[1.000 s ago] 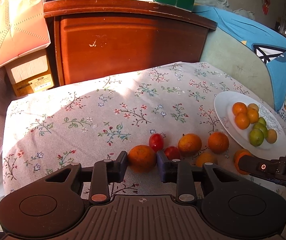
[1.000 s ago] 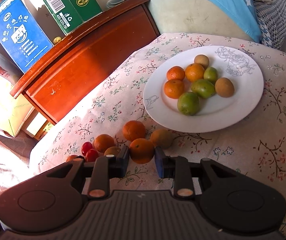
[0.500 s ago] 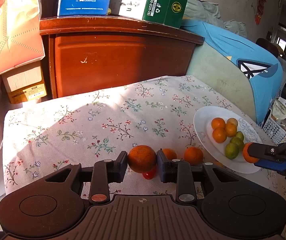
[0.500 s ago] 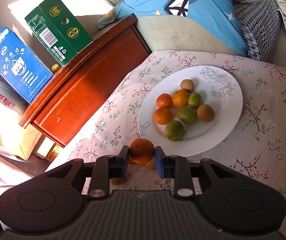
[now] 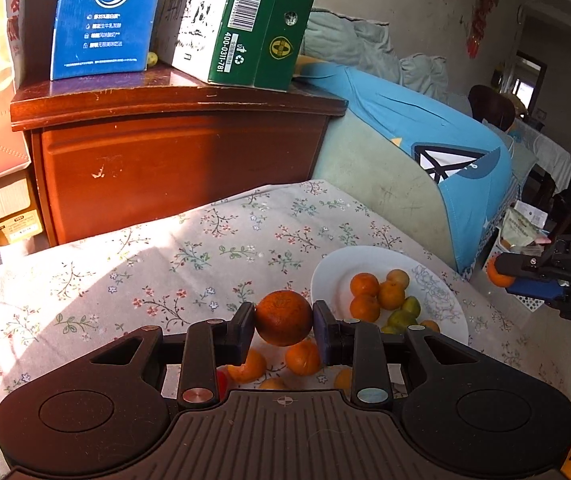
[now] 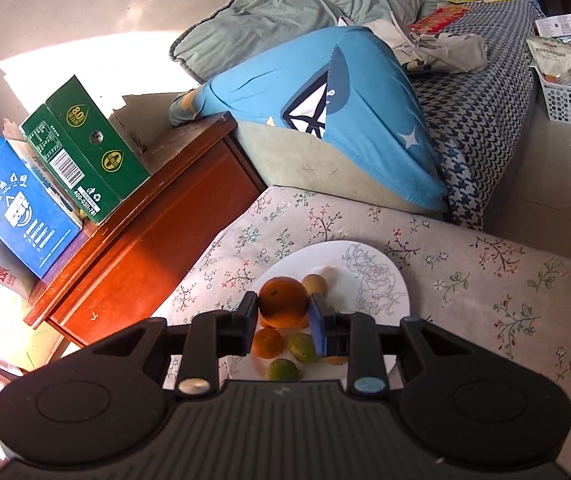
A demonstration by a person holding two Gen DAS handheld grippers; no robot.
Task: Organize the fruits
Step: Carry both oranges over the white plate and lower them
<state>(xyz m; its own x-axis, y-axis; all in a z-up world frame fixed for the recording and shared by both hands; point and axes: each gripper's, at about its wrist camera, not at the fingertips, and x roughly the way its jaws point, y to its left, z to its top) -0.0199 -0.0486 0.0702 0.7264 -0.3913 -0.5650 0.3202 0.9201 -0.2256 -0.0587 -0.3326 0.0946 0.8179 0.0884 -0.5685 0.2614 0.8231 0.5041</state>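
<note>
Your left gripper [image 5: 284, 326] clamps an orange [image 5: 283, 317] between its two fingers, lifted clear of the flowered tablecloth [image 5: 133, 280]. Directly below it, loose oranges [image 5: 303, 357] lie on the cloth, with a sliver of a red fruit [image 5: 221, 380] showing by the left finger. Just to the right sits the white plate [image 5: 333, 276], already carrying small oranges, green citrus and a brownish fruit. Your right gripper [image 6: 284, 315] pinches a second orange [image 6: 284, 302] and holds it above that same plate [image 6: 389, 276], over the fruit [image 6: 303, 347] piled there; from the left wrist view it shows at the far right edge [image 5: 503, 272], well off the cloth's side. Behind the table stands a red-brown wooden cabinet [image 5: 173, 160] topped with a blue carton [image 5: 101, 20] and a green carton [image 5: 253, 20]. Further right, a blue cushion [image 6: 325, 112] leans on a pale green sofa [image 6: 285, 164], with a white basket [image 6: 569, 104] at the far end.
</note>
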